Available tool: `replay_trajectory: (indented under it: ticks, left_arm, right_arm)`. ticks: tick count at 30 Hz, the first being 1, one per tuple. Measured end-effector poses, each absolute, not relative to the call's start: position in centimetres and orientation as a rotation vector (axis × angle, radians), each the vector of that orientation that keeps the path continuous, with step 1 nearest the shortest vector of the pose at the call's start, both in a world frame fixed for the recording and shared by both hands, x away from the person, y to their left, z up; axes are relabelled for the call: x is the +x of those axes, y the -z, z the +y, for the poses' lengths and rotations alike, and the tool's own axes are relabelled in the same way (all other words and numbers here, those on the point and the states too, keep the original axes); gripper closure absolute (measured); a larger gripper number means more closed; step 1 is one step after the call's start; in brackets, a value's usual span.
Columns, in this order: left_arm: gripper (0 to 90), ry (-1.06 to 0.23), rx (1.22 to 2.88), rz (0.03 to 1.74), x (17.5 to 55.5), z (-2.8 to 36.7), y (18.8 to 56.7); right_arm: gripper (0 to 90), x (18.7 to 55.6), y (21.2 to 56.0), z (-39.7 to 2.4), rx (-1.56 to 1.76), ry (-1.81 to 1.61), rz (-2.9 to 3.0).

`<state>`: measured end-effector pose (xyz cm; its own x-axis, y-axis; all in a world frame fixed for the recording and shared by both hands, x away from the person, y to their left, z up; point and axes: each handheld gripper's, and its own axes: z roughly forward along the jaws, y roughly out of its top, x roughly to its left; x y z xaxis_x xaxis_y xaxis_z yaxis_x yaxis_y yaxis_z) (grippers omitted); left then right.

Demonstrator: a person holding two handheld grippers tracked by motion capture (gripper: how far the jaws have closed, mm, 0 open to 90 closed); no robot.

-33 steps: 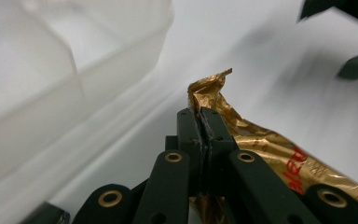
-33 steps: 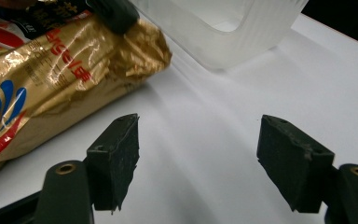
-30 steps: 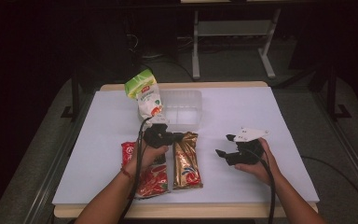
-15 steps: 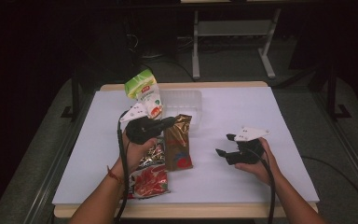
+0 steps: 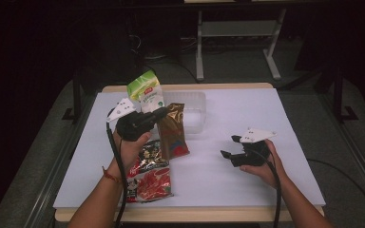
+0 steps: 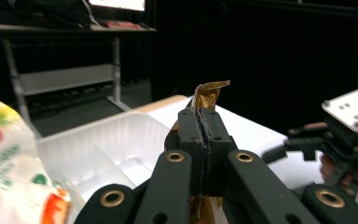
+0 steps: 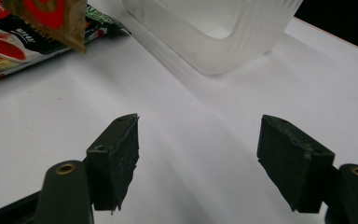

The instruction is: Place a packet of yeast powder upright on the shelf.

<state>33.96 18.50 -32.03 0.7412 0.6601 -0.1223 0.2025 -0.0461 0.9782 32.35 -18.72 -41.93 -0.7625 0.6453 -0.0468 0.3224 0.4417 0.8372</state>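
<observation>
Gold-brown packet lifted toward the clear tub

The gold-brown packet (image 5: 173,133) hangs off the table, long axis running 12 to 6, its top edge clamped in the left gripper (image 5: 159,114). The clear plastic tub (image 5: 196,114) lies just at the gripper's 2 o'clock, nearer this hand. The right gripper (image 5: 229,147), jaws apart and empty, rests well off at 4 o'clock.

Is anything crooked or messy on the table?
Nothing is spilled or torn. The gold packet hangs tilted, pinched at its top edge by the left gripper. The green-topped pouch leans against the clear tub.
</observation>
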Motion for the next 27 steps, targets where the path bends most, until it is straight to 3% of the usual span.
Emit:
replay_trajectory:
  ticks: [27]
  left_arm:
    - [89.4, -0.700, 1.512, 0.895, 40.2, 19.1, 29.1]
  right_arm:
    - [28.2, 32.5, 42.5, -18.3, 0.823, -1.229, 2.366]
